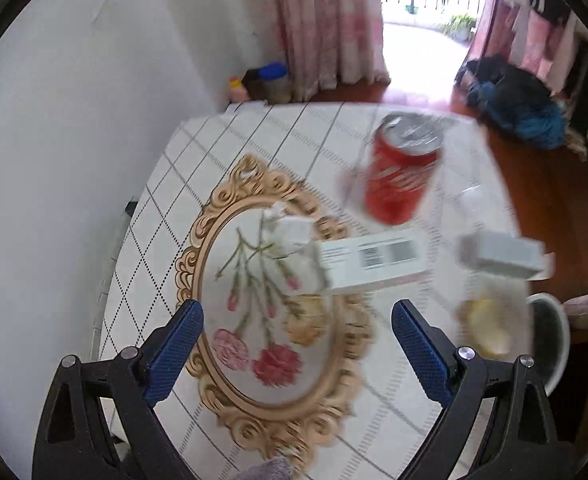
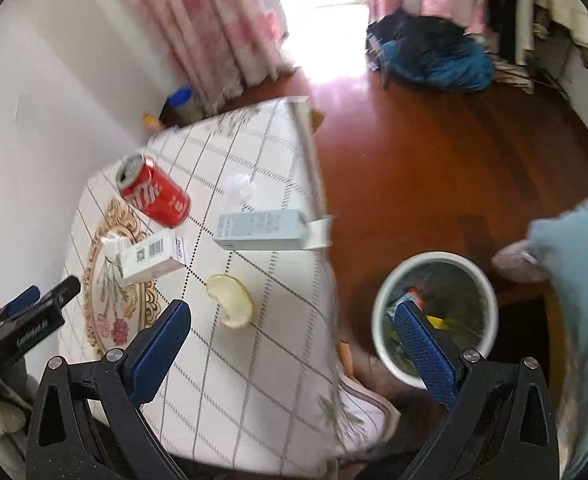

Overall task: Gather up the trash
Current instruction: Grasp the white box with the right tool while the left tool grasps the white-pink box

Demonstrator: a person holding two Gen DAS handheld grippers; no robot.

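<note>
A red soda can (image 1: 402,176) (image 2: 154,192) lies on the checked tablecloth (image 2: 254,360). Near it are a white barcode box (image 1: 374,266) (image 2: 150,258), a crumpled white tissue (image 1: 290,232), a pale grey carton (image 1: 502,254) (image 2: 260,230), a clear plastic scrap (image 2: 238,188) and a lemon slice (image 1: 488,330) (image 2: 232,300). My left gripper (image 1: 296,354) hangs open over the floral mat (image 1: 254,320), empty. My right gripper (image 2: 292,350) is open and empty above the table's right edge, beside the white bin (image 2: 482,288) on the floor.
The bin (image 1: 560,344) holds several colourful wrappers. A person's sleeve (image 2: 574,264) is at the right. A dark and blue cloth pile (image 2: 434,56) lies on the wooden floor. A jar with a blue lid (image 1: 274,82) stands by the pink curtain.
</note>
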